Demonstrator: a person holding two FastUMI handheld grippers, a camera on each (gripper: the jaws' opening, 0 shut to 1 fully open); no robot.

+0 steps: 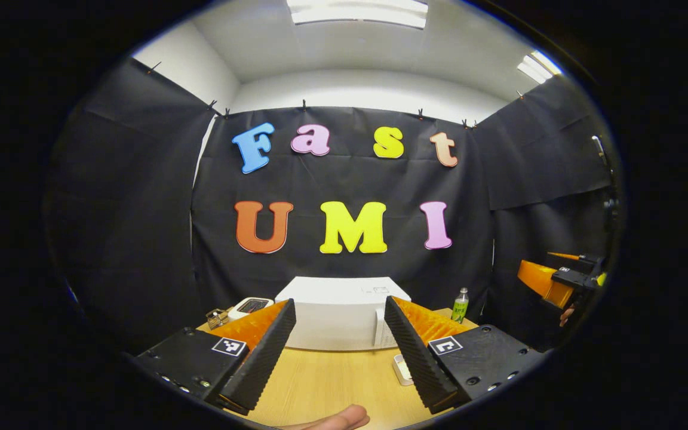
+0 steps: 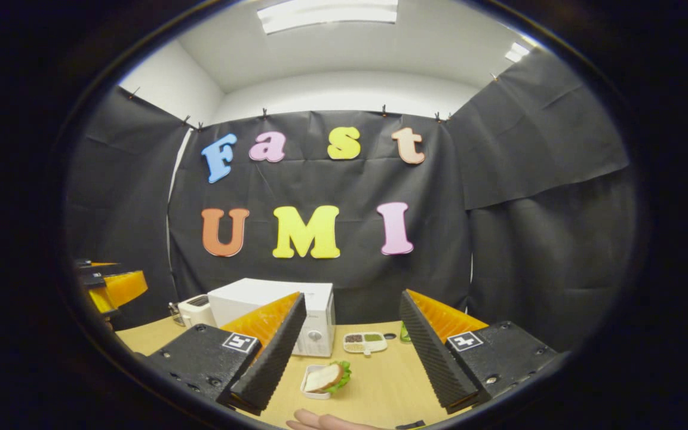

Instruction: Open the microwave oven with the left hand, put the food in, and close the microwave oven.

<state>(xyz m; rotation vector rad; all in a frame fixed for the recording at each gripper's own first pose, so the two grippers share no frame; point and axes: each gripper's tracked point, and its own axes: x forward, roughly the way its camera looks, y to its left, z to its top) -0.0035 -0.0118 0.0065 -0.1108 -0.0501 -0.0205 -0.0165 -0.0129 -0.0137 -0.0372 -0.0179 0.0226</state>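
Booth tabletop: one white microwave, door closed, at centre rear, partly masked by fingers in both views. One sandwich in small white tray lies in front, clear of it. Left gripper and right gripper both spread wide, holding nothing. One green bottle half-hidden; toaster cut off.

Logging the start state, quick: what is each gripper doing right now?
Left gripper: open, holding nothing, facing the microwave.
Right gripper: open, holding nothing, above the sandwich.
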